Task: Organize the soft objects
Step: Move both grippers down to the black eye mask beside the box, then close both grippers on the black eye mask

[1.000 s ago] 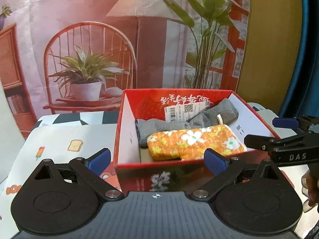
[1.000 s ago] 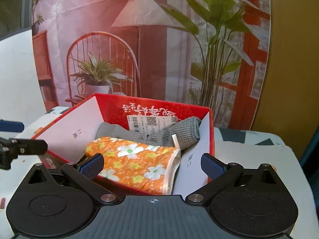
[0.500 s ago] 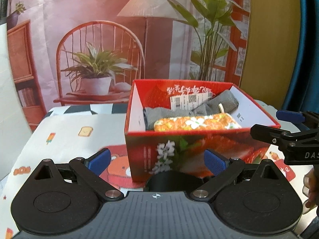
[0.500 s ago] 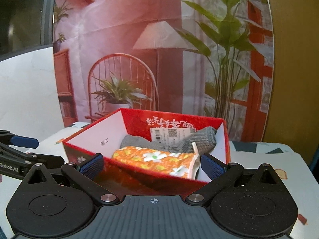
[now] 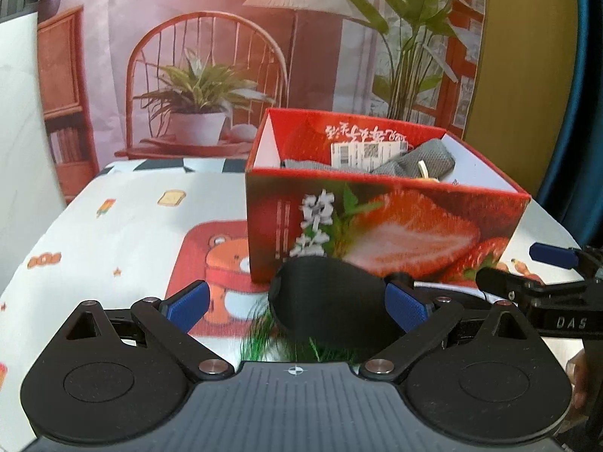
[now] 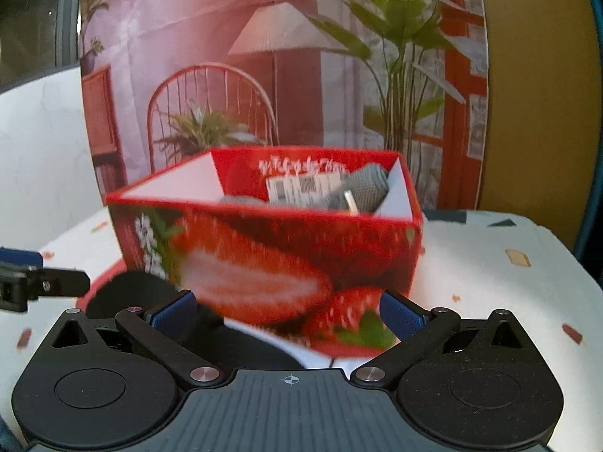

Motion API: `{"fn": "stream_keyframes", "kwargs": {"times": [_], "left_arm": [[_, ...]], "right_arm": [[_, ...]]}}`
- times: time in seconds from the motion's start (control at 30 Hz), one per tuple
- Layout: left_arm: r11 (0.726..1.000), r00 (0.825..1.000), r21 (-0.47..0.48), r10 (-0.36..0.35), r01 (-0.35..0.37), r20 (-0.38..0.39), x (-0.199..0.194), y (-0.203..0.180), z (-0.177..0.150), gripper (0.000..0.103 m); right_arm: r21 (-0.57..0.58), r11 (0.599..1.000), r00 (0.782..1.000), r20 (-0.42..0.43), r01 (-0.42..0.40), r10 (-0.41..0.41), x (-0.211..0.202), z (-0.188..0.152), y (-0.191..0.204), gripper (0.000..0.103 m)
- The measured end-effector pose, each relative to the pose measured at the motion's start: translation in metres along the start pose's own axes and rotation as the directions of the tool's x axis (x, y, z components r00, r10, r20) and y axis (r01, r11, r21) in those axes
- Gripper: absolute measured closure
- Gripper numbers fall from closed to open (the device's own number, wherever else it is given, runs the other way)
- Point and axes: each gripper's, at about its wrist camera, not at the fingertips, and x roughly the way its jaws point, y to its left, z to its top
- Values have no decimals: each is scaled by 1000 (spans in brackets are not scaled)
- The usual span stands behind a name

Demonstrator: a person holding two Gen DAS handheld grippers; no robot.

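Down near the worktop [image 5: 124, 226] now, both grippers, left [image 5: 297, 303] & right [image 6: 288, 312], have dropped from over the box [image 5: 377, 226], jaws wide open w/ nothing held; grey cloth [image 5: 418, 164] sits inside, so packing looks about done.

Soft, warm light is filling both views, and nothing is glaring. The red box [image 6: 264, 260] is looking smeared and blurry in the right view, sharper in the left. Edges are bending and going dark at the corners.
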Motion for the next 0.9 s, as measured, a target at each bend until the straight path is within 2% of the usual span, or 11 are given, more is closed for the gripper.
{"fn": "stream_keyframes", "kwargs": {"times": [0.3,0.47,0.9], "left_arm": [[1000,999,-7,1,-2,-33,-2,0,-24,5],[1000,1000,-10,-15,15,-17,-4,0,-26,7],[997,999,-70,-34,32,-32,4,11,-27,28]], "right_arm": [[12,1000,1000,-31,-3,3,-4,-26,0,0],[26,1000,999,-47,-8,9,-2,-30,0,0],[23,1000,997,-79,-16,18,4,-36,-1,0]]}}
